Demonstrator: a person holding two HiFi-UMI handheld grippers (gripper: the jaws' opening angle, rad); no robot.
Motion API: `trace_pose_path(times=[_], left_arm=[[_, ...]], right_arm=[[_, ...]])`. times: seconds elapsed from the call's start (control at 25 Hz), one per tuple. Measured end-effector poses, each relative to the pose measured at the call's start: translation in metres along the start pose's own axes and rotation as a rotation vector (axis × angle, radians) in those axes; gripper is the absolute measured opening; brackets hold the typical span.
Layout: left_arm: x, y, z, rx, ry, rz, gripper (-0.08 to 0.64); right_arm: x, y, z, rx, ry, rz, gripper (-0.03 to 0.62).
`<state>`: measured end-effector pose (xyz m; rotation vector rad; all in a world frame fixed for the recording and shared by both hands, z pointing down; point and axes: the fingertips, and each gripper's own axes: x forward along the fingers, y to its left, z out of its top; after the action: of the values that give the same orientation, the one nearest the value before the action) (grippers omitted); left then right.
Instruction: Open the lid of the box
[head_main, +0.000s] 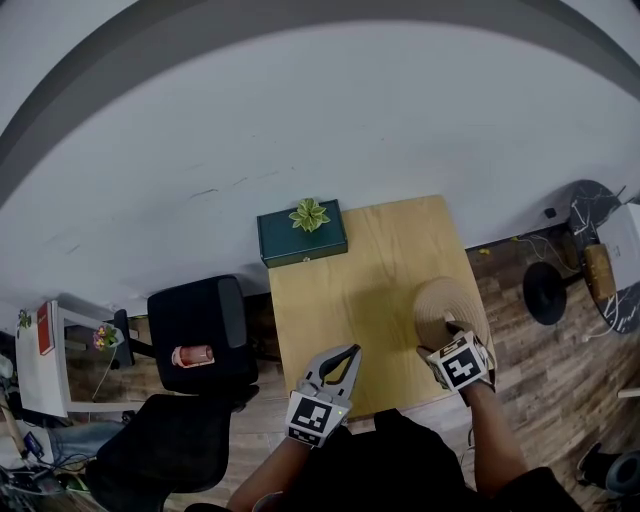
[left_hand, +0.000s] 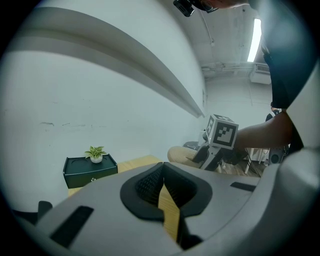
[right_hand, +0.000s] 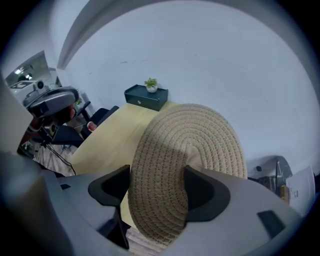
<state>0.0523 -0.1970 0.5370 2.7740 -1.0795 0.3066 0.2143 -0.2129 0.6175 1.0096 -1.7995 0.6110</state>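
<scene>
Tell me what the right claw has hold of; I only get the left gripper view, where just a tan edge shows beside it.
Observer: The right claw is shut on a round woven lid, one pad on each side.
Operator: Where is the left claw over the table?
Observer: In the head view, the left claw hangs over the near part of the wooden table, well apart from the green box at the far left corner.
Operator: Anything beside the table?
Observer: A black chair stands to its left, a small red-and-white thing on the seat.
</scene>
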Motion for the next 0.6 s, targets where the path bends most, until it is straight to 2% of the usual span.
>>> trace_pose_path(times=[0.28,0.6], left_arm=[[-0.017,0.007,-0.002,-0.025,-0.003,0.05,0.018],[-0.044,0.031,-0.017,-0.063,0.012,0.148,0.018]], right_arm=[[0.013,0.055,0.017,-0.254,-0.024,0.088,0.356],[0.037,0.108,0.034,-0.407,-0.034,0.184,0.345]])
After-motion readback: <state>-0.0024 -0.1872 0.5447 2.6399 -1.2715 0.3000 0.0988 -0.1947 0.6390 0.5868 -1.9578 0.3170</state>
